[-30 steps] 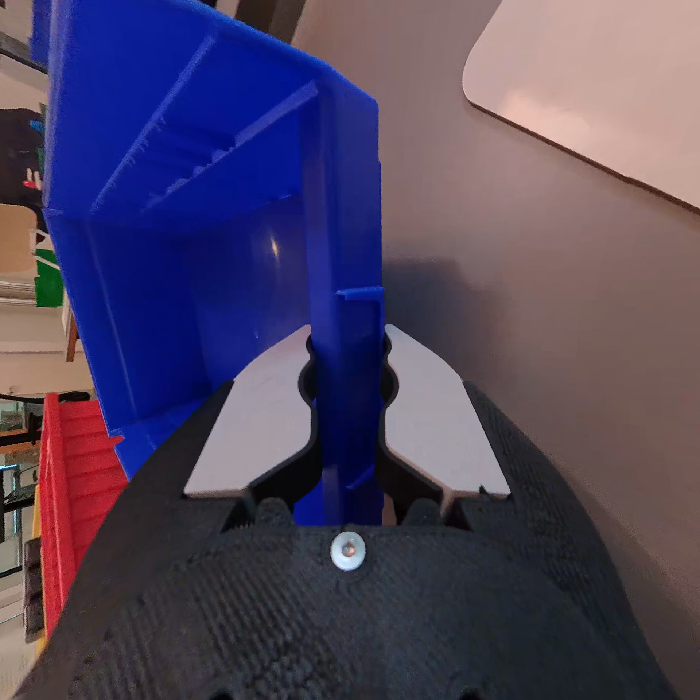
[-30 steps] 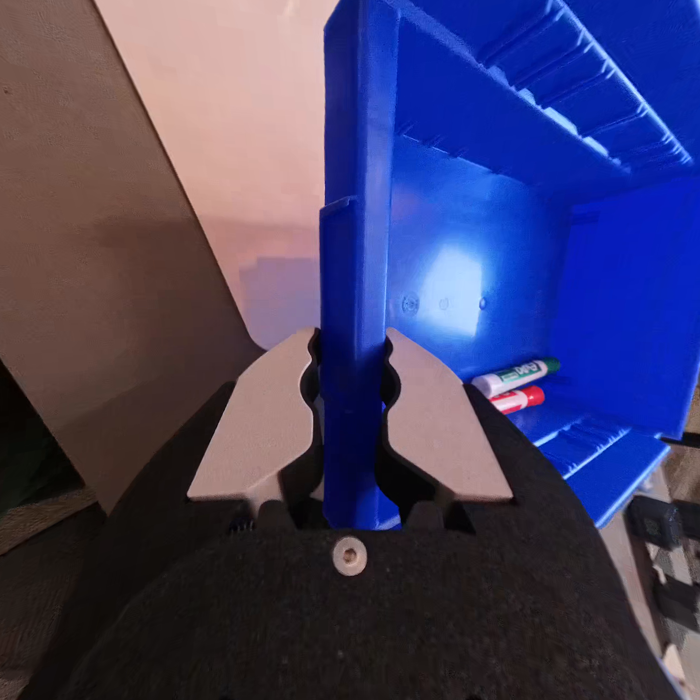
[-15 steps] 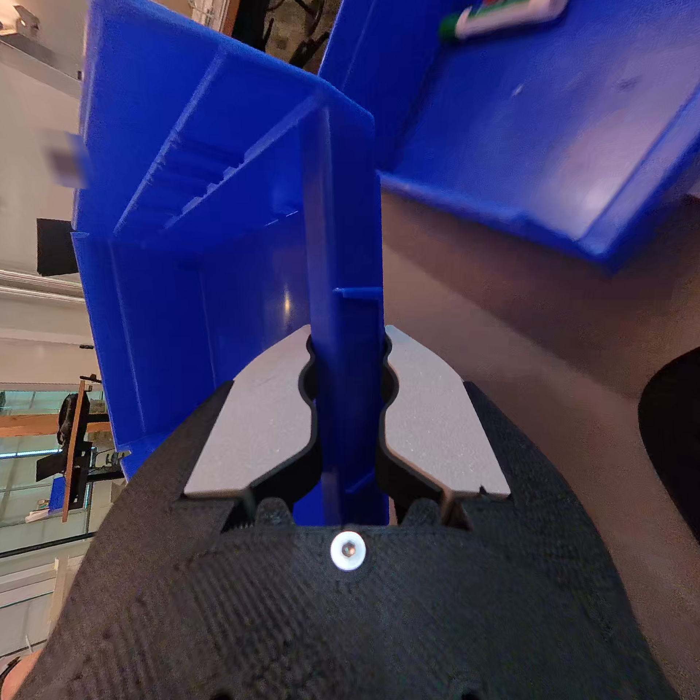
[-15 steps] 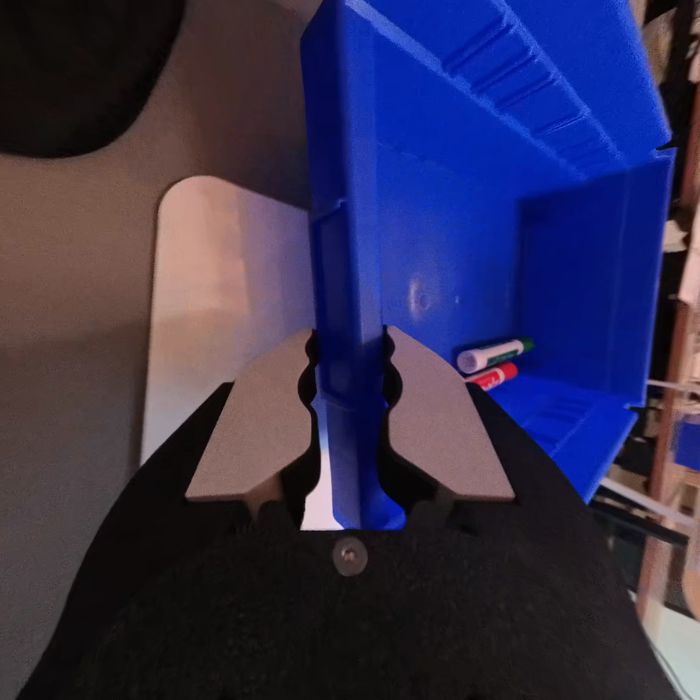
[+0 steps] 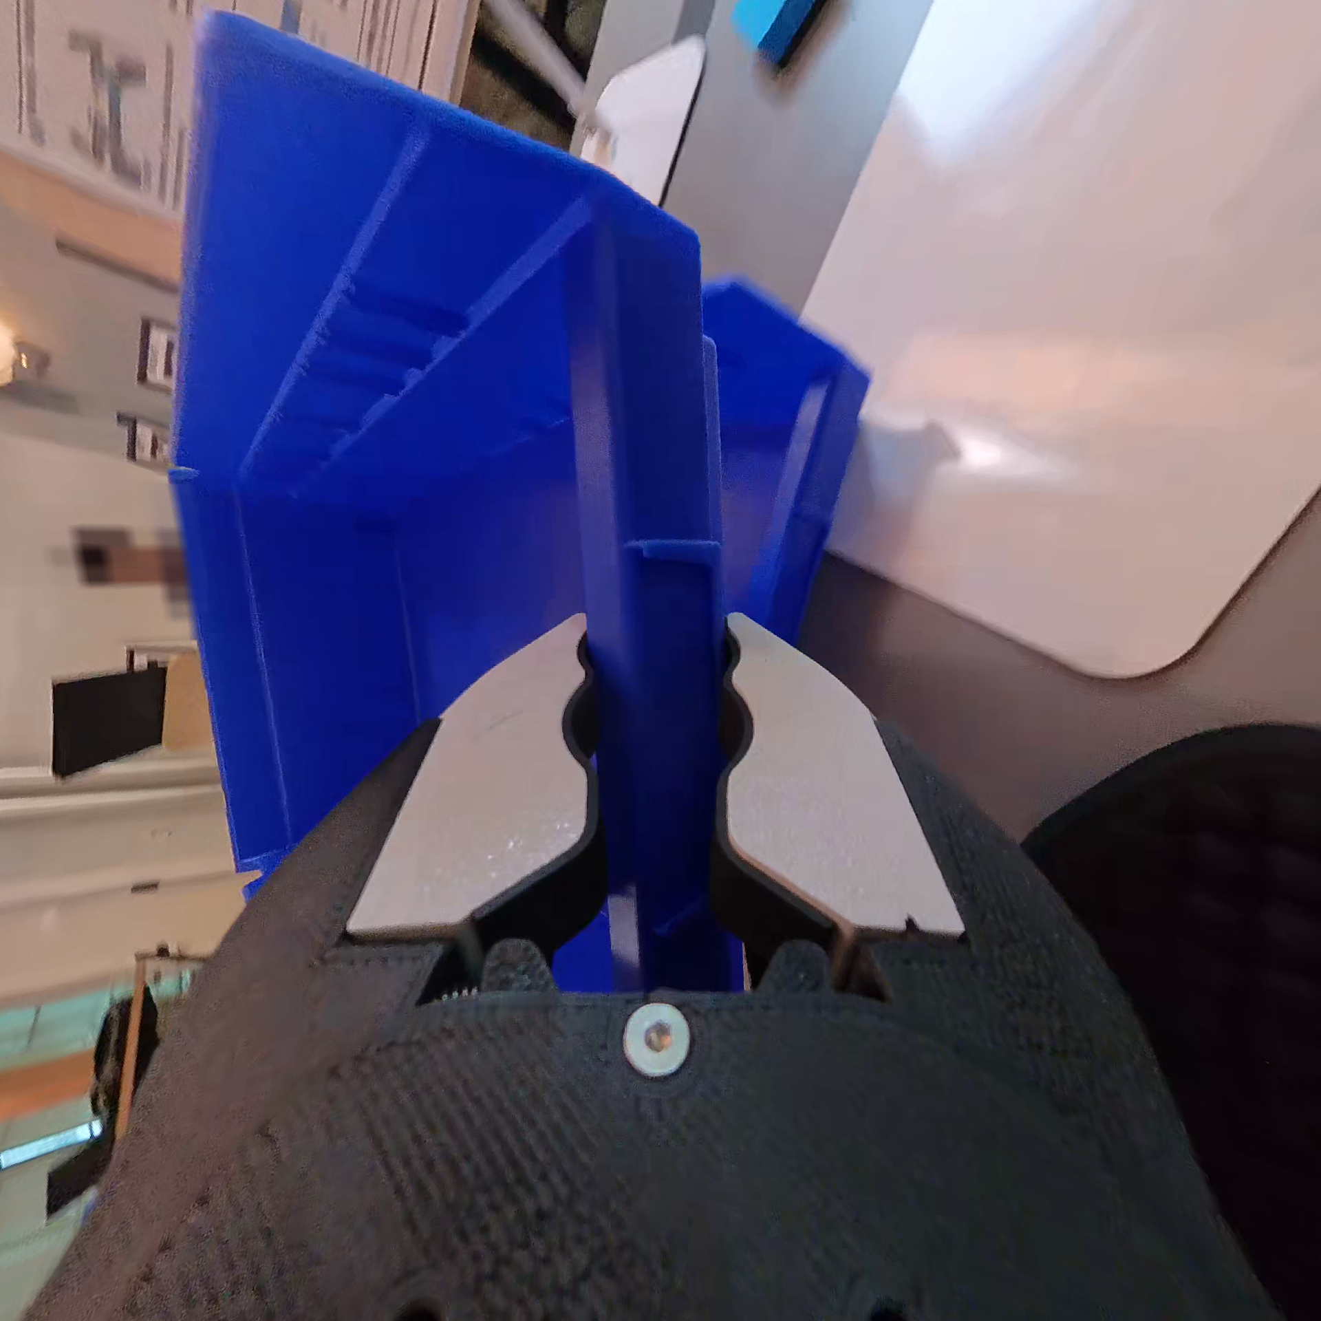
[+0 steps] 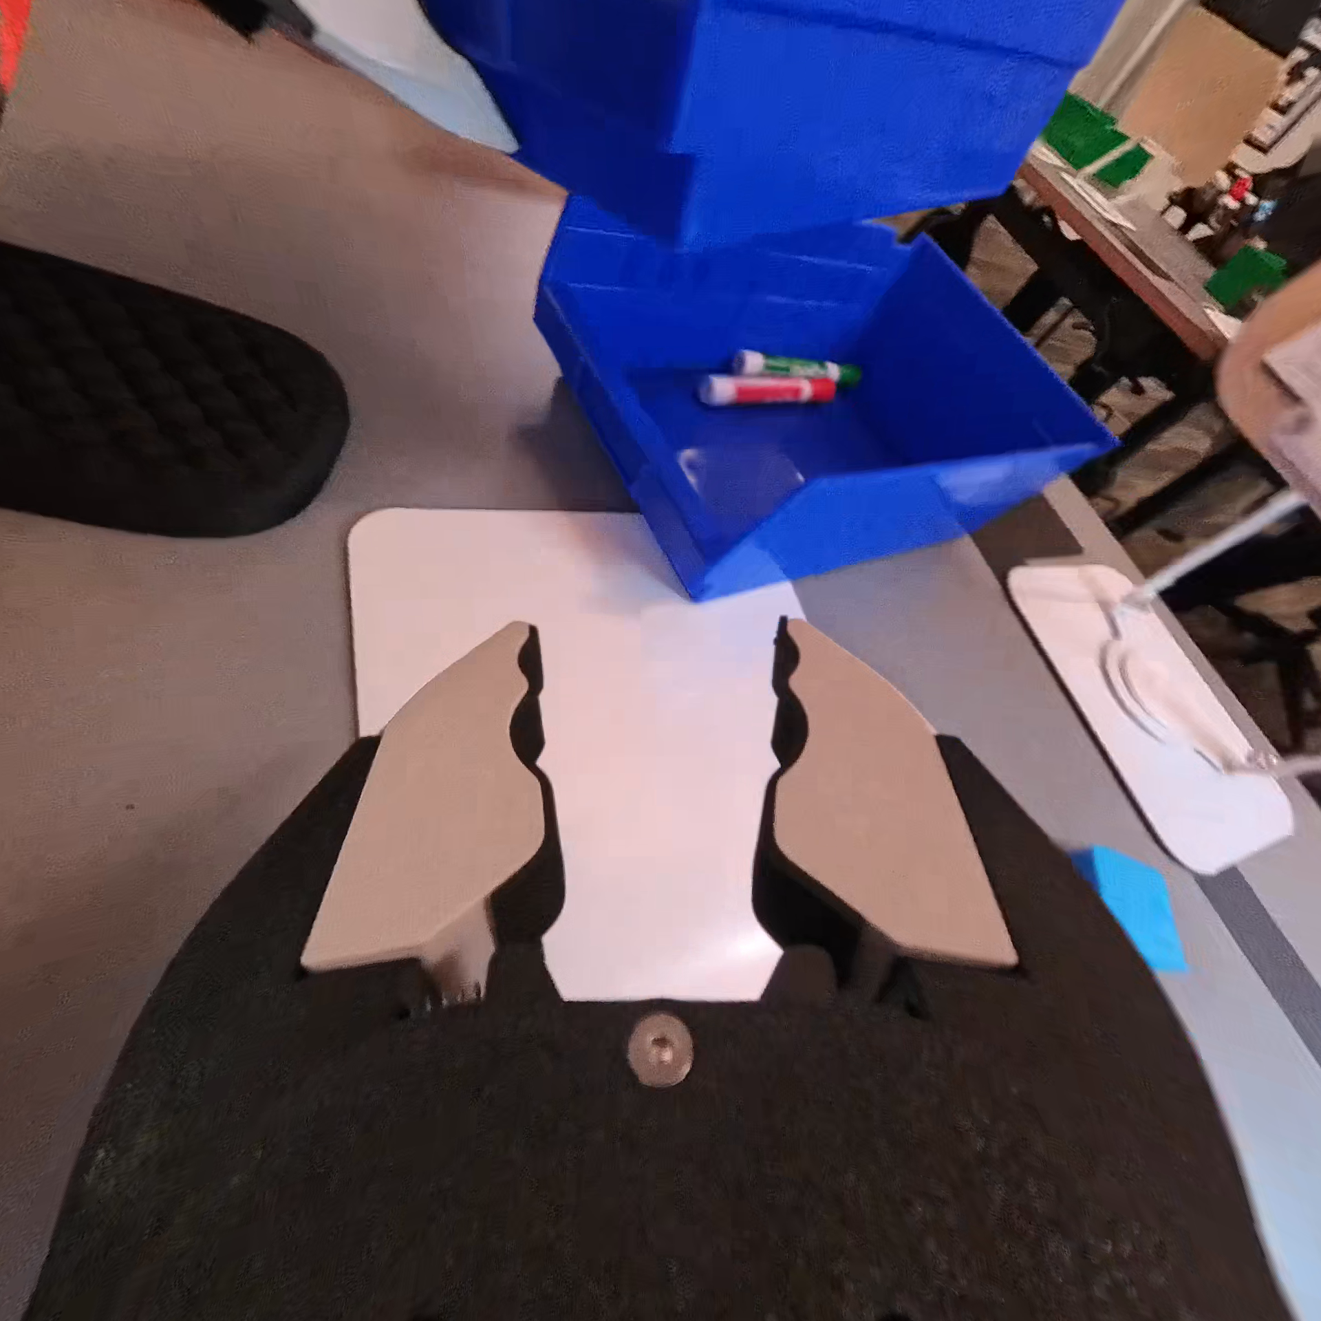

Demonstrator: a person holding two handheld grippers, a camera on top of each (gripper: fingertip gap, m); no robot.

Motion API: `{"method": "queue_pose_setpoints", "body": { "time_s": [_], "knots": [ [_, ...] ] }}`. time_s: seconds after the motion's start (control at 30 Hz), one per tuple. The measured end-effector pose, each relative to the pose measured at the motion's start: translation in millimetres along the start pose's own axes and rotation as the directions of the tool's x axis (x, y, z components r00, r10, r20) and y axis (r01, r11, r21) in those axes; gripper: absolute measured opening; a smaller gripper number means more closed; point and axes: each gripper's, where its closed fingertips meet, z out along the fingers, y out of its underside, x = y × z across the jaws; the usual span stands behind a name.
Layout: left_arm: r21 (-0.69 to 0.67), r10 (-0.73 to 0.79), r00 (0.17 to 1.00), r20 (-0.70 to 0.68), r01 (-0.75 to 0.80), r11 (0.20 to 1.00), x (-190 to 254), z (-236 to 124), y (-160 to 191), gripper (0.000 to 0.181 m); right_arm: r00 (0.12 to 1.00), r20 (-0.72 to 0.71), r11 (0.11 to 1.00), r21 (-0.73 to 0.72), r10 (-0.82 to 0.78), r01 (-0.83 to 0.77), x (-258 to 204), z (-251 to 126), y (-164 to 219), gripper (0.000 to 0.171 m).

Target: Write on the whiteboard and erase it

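Note:
My left gripper (image 5: 655, 622) is shut on the side wall of an empty blue bin (image 5: 400, 557) and holds it in the air. The held bin also shows at the top of the right wrist view (image 6: 822, 107). My right gripper (image 6: 655, 629) is open and empty above a blank whiteboard (image 6: 443, 607) that lies on the grey table (image 6: 179, 643). A second blue bin (image 6: 893, 515) stands beyond the right gripper, its near corner over the whiteboard's far right corner. In it lie a green marker (image 6: 793, 366) and a red marker (image 6: 768, 389). The whiteboard also shows in the left wrist view (image 5: 1072, 357).
A black textured oval object (image 6: 143, 400) lies on the table at the left. A second white board (image 6: 1144, 715) with faint curved marks lies at the right edge, with a light blue block (image 6: 1129, 908) next to it. More tables and clutter stand beyond.
My right gripper opened, let go of the wall of the bin with the markers, and drew back over the whiteboard. My left gripper kept its grip on the other bin and swung it round.

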Motion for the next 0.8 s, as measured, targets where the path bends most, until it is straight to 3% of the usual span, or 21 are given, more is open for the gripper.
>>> {"method": "queue_pose_setpoints", "body": {
  "time_s": [0.2, 0.47, 0.6, 0.73, 0.8],
  "knots": [
    [0.159, 0.151, 0.981, -0.119, -0.131, 0.978, 47.8, 9.3, -104.1, 0.031, 0.959, -0.212, 0.982, 0.043, 0.188, -0.183, 52.8, -96.1, 44.5, 0.063],
    [0.322, 0.334, 0.895, -0.294, -0.237, 0.917, 130.9, 52.4, -224.8, 0.031, 0.825, -0.465, 0.946, 0.197, 0.321, -0.257, 84.1, -226.8, 67.1, 0.062],
    [0.359, 0.370, 0.829, -0.419, -0.223, 0.906, 184.5, 88.1, -255.3, 0.031, 0.768, -0.530, 0.933, 0.230, 0.359, -0.277, 80.1, -264.3, 82.7, 0.062],
    [0.437, 0.438, 0.826, -0.354, -0.268, 0.858, 209.3, 118.2, -279.4, 0.032, 0.738, -0.558, 0.925, 0.230, 0.380, -0.303, 72.0, -281.3, 97.7, 0.062],
    [0.464, 0.382, 0.840, -0.385, -0.182, 0.867, 209.6, 125.2, -289.9, 0.046, 0.735, -0.555, 0.921, 0.235, 0.391, -0.312, 68.6, -283.7, 100.2, 0.062]
  ]
}}
